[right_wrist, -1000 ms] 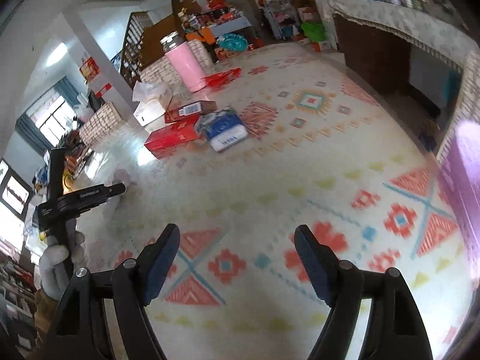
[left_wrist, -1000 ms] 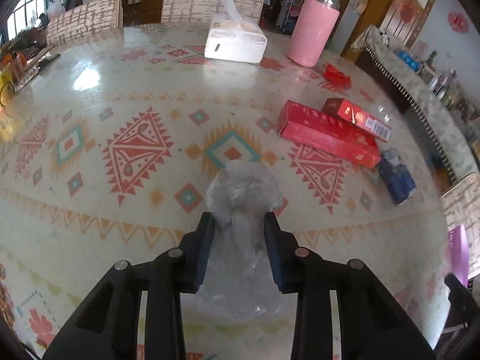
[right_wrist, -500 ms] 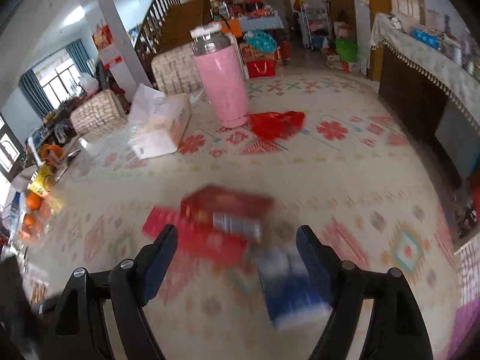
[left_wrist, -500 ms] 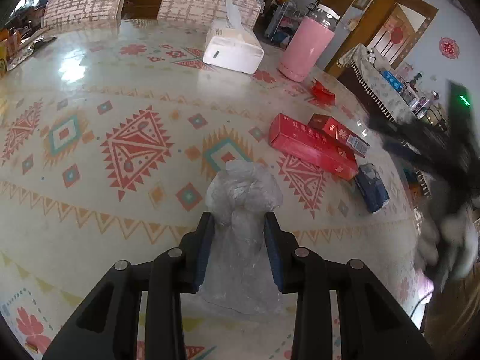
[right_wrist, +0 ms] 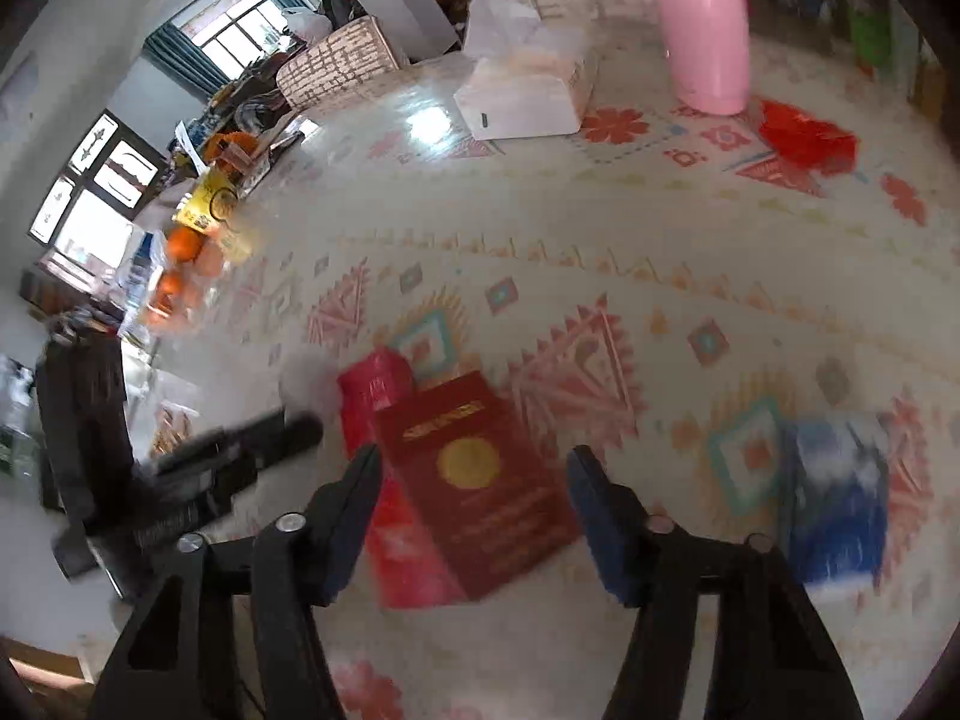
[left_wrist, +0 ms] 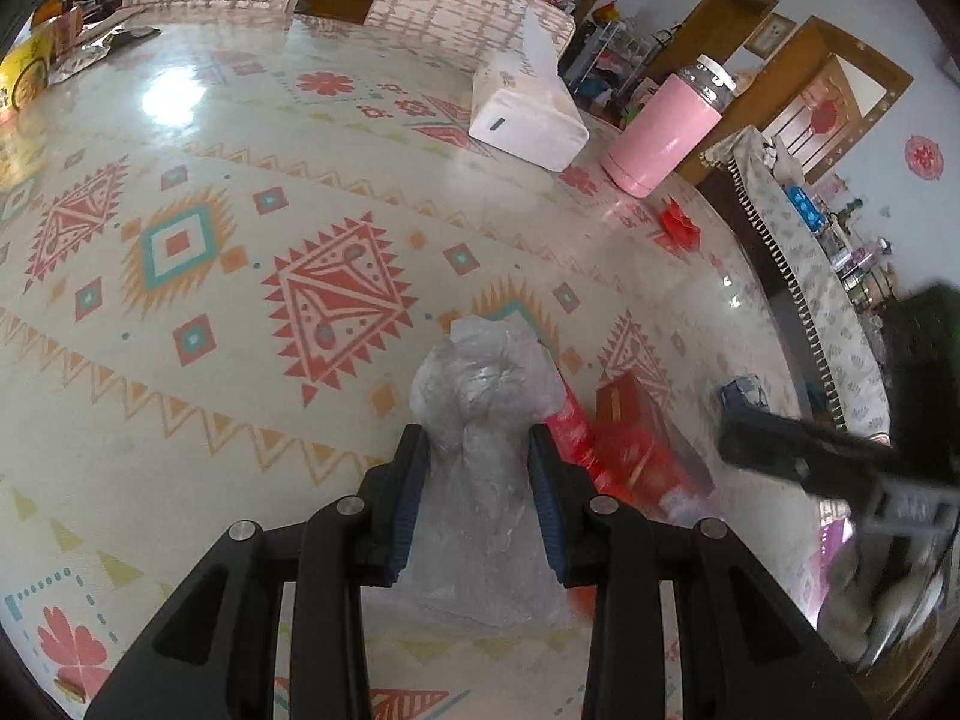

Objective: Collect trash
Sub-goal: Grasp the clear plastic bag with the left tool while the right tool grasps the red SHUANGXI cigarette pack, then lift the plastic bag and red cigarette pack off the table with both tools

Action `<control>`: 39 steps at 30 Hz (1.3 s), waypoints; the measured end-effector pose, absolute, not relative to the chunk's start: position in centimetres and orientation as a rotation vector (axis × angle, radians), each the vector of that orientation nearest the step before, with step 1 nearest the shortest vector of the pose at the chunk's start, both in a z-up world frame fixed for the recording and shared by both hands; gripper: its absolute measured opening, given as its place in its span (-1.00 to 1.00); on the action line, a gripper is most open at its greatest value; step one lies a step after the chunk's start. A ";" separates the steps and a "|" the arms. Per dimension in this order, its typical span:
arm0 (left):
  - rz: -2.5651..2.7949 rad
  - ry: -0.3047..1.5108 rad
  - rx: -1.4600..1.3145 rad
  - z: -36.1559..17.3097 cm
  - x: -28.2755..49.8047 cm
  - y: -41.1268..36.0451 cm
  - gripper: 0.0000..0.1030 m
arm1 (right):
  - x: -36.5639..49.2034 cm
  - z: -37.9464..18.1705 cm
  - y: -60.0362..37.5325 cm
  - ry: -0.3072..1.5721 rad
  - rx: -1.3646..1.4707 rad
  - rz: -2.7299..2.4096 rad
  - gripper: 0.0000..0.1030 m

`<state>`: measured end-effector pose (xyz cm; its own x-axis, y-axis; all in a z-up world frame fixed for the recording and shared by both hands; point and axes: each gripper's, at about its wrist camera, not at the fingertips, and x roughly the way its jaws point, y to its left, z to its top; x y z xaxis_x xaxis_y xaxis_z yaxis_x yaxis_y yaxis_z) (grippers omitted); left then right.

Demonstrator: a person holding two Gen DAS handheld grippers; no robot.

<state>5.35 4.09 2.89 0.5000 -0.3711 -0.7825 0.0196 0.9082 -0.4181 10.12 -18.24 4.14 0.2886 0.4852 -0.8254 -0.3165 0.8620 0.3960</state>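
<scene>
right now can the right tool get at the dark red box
Probably yes. The right tool is open, its fingers straddling the dark red box with nothing between. The box lies partly on a brighter red box, so closing may catch both.

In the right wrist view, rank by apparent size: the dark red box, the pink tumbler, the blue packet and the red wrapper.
1. dark red box, nearest the camera, which inflates it
2. pink tumbler, top cut off by the frame; blue packet, blurred; these two look alike, so unranked
3. red wrapper
</scene>
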 end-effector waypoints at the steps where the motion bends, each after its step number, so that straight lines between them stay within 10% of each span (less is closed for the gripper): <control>1: -0.242 1.023 -0.382 2.9 5.3 4.2 -0.35 | 9.3 4.3 -18.5 1.128 0.160 0.494 0.61; 18: -0.234 1.019 -0.428 2.8 5.4 5.5 -0.35 | 8.1 1.9 -14.2 1.100 0.025 0.394 0.83; 23: -0.244 1.020 -0.436 2.8 5.5 5.6 -0.35 | 8.1 1.3 -14.1 1.139 0.081 0.400 0.19; 39: -0.263 1.012 -0.408 3.0 5.3 4.7 -0.35 | -0.5 1.3 -17.0 1.096 -0.014 0.219 0.20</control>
